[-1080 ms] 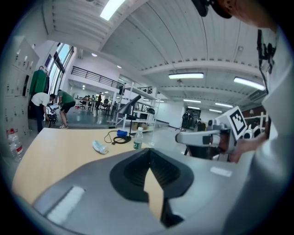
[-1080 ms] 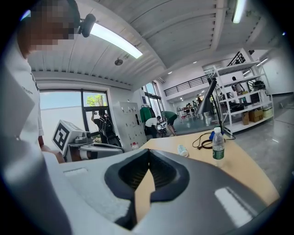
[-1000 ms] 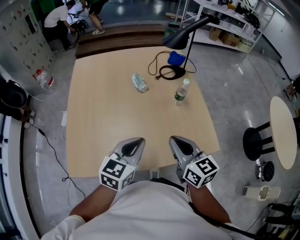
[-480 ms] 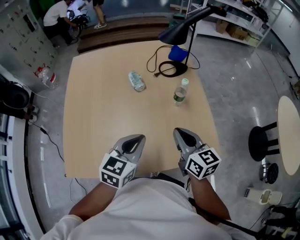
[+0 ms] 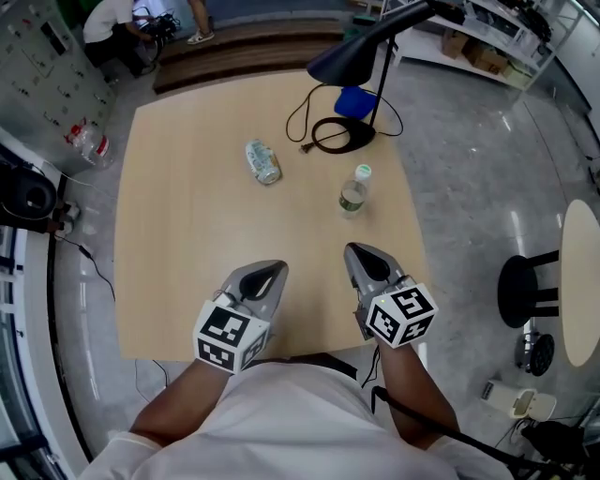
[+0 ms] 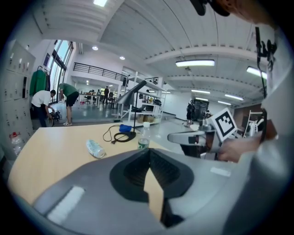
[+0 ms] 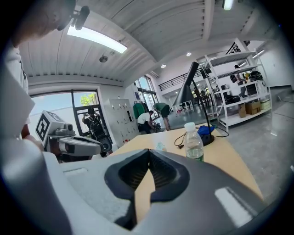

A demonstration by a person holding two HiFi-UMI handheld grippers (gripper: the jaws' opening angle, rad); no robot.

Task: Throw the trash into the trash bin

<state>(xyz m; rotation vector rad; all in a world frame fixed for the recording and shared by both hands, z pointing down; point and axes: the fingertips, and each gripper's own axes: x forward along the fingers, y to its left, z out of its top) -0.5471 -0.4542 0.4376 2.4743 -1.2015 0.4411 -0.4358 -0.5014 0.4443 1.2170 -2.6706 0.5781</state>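
Observation:
On the wooden table a crushed clear bottle lies on its side. A clear bottle with a green label stands upright to its right. My left gripper and right gripper hover side by side over the table's near edge, well short of both bottles. Both are shut with nothing between their jaws. In the left gripper view the left gripper points toward the lying bottle and the upright bottle. The right gripper faces the upright bottle. No trash bin can be made out.
A black desk lamp with a looped cable and a blue item stands at the table's far right. Bottles stand on the floor at left, beside a black round object. A stool and round table are at right. People are beyond the table.
Both grippers have moved forward from the near edge further over the table, toward the bottles. Both stay shut and empty. The bottles have not moved on the table.

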